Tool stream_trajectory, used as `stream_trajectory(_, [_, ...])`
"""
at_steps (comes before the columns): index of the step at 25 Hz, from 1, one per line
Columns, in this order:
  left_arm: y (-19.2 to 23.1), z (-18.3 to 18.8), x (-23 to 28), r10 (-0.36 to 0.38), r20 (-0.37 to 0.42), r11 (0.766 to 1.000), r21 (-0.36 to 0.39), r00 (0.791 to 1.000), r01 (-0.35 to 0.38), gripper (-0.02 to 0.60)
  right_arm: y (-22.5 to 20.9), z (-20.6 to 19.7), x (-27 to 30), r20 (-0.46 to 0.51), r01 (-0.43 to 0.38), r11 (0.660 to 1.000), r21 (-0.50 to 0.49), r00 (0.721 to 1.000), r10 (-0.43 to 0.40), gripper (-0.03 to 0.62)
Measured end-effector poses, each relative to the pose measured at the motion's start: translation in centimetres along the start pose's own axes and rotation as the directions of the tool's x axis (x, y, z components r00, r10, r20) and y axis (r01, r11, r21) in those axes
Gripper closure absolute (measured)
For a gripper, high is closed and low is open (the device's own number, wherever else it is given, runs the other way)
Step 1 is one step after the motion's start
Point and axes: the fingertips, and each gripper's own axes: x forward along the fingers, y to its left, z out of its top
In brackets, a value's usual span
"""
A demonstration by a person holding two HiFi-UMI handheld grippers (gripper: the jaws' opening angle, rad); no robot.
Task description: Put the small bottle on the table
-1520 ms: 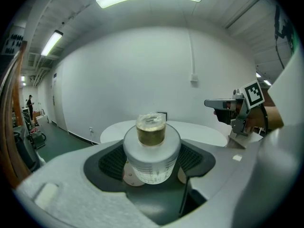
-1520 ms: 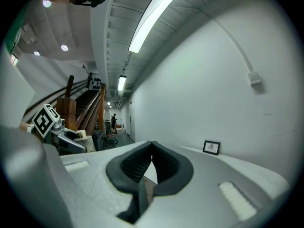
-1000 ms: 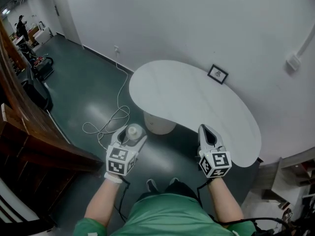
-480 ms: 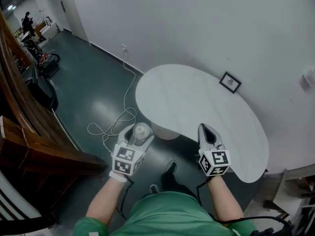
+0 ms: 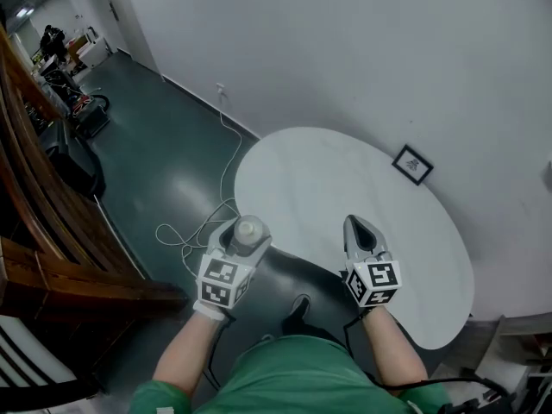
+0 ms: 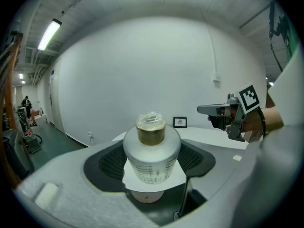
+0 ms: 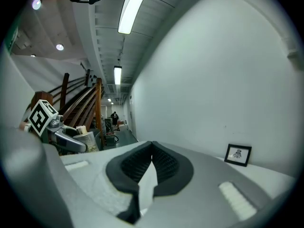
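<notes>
Left gripper [image 5: 244,236] clamped on small bottle [image 6: 152,151], upright (brown neck, clear cap), in the air at the table's [image 5: 345,179] near-left edge. Right gripper [image 5: 360,231] jaws pressed together, empty, over the near edge.

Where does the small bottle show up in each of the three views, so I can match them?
Head view: small bottle sits lower left of centre, clamped in the left gripper.
Left gripper view: the bottle is dead centre, upright between the jaws.
Right gripper view: the bottle is small, at mid-left, held in the other gripper.
Shared landmark: framed picture.
</notes>
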Motion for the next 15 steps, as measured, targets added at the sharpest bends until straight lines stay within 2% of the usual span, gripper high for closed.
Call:
stream_trajectory(11, [0.9, 2.6, 6.7, 0.016, -0.020, 1.000, 0.015, 1.000, -0.016, 0.241, -5.7, 0.8, 4.8, 0.014, -0.003, 0.999, 0.037, 1.000, 0.002, 0.591])
stream_trajectory(15, [1.1, 2.7, 8.5, 0.001, -0.034, 1.000, 0.013, 0.999, -0.001, 0.240, -6.8, 0.8, 5.7, -0.001, 0.010, 0.999, 0.042, 1.000, -0.010, 0.591])
